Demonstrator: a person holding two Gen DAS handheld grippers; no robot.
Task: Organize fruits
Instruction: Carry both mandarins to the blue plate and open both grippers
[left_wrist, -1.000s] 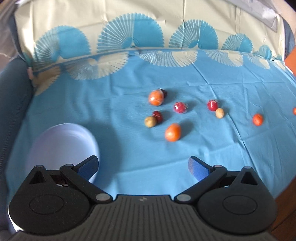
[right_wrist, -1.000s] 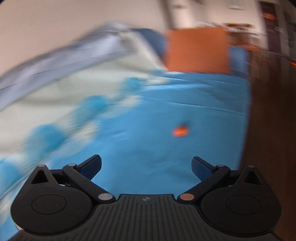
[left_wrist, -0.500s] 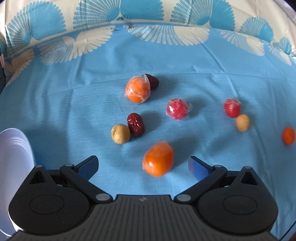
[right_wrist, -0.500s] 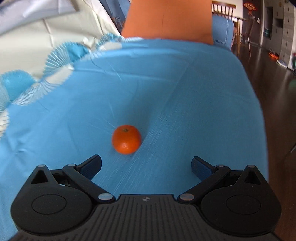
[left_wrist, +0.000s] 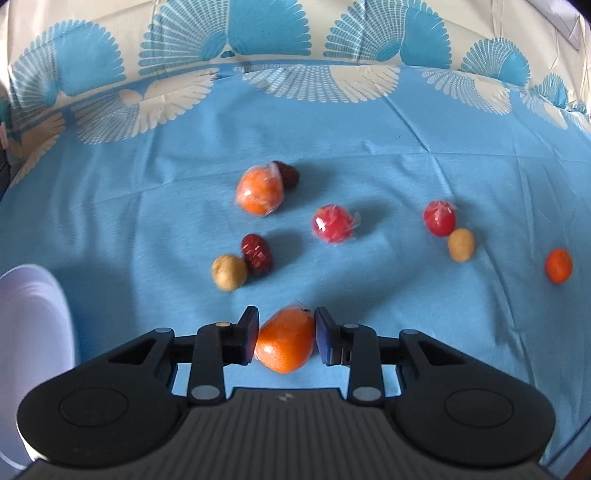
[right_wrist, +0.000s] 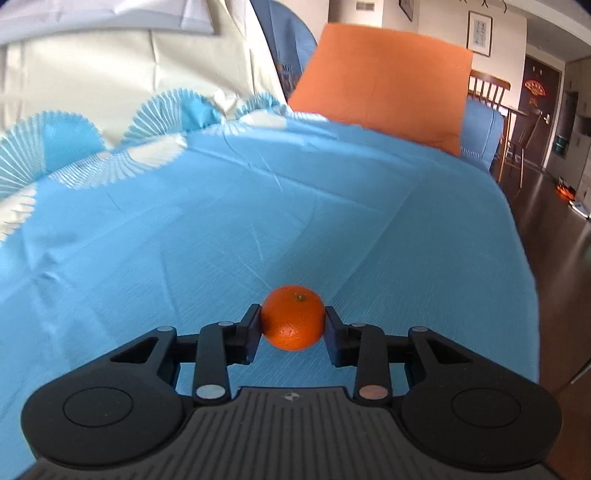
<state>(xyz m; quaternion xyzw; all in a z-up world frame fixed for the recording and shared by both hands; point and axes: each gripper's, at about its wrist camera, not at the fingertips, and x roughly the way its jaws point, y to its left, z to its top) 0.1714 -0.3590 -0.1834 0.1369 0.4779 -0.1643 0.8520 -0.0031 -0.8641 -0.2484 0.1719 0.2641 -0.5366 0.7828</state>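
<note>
Left gripper (left_wrist: 285, 338): both pads are pressed against the flanks of a plastic-wrapped orange (left_wrist: 284, 341), which sits squarely between the fingertips, low on the blue tablecloth (left_wrist: 369, 140). Whether the fruit rests on the cloth or is raised off it cannot be told.

Beyond this claw, loose fruit lies on the cloth. A tan round fruit (left_wrist: 228, 272) touches a dark red jujube (left_wrist: 257, 254) just past the left finger. Farther out, a second wrapped orange (left_wrist: 260, 190) lies against another dark jujube (left_wrist: 288, 174). A wrapped red fruit (left_wrist: 332, 229) sits near the middle. To the right, a second wrapped red fruit (left_wrist: 439, 218) touches a small tan fruit (left_wrist: 461, 244). A bare mandarin (left_wrist: 558, 265) lies well apart at the far right. The rim of a white bowl (left_wrist: 33, 332) shows at the left edge, beside the gripper body.

Right gripper (right_wrist: 293, 319): fingers closed onto a mandarin (right_wrist: 293, 317), unwrapped, stem end upward, centred between the pads with both pads touching its sides. The tablecloth (right_wrist: 258, 206) lies directly beneath it; contact with the cloth cannot be confirmed. An orange cushion (right_wrist: 384, 77) stands at the far end of the surface.
</note>
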